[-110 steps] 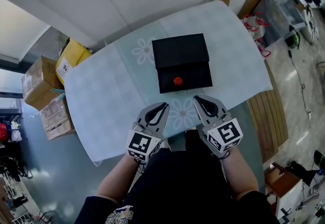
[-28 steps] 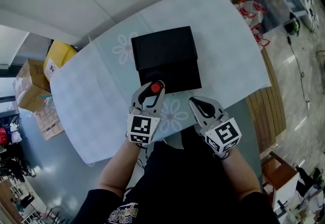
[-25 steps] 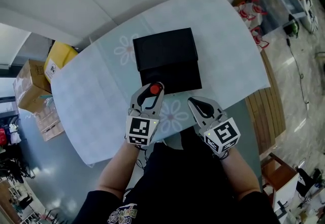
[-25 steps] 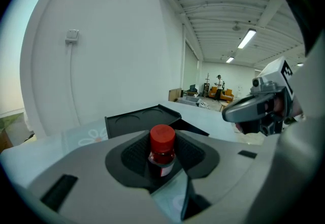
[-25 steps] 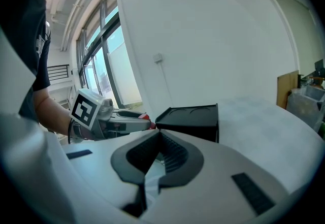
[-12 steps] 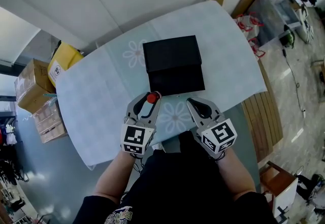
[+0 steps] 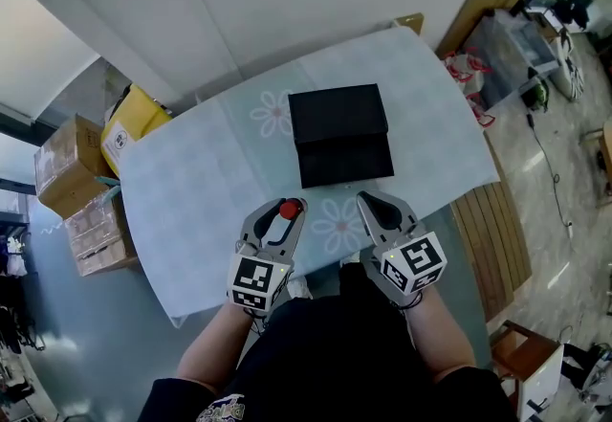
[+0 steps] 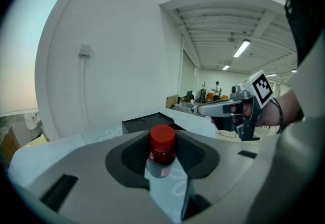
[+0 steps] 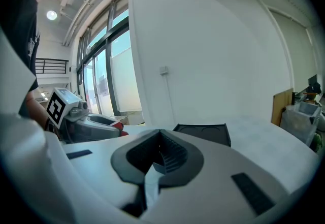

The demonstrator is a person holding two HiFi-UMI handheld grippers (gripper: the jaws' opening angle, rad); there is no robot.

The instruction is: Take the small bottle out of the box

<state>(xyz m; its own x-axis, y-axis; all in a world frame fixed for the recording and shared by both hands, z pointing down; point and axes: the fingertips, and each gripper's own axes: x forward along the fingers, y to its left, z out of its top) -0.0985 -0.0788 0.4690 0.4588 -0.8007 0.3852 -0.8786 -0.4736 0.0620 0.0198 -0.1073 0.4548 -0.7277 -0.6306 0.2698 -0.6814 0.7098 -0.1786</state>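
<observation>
Far left: we see cardboard cartons [image 7: 69, 154] stacked on the floor beside the table.
Table: a pale table [image 7: 182, 171] with flower prints; only the box sits on it.
Left claw: the left claw [image 7: 287, 204] is clamped on the small bottle, its jaws pressing the body just under the cap.
Bottle: the small bottle [image 7: 288, 211], with clear sides and a red cap, stands upright in that grip. It is out of the box and sits over the table's near edge.
Box: the black box [image 7: 341, 136] lies open at mid-table, lid folded back, apart from both claws.
Right claw: the right claw [image 7: 375, 203] is closed on nothing and sits beside the left one.
Risk: we judge the task nearly done. The bottle is narrow and smooth, so a slackened grip could let it slide out. Set down this near the edge, it could tip and roll off the table.
</observation>
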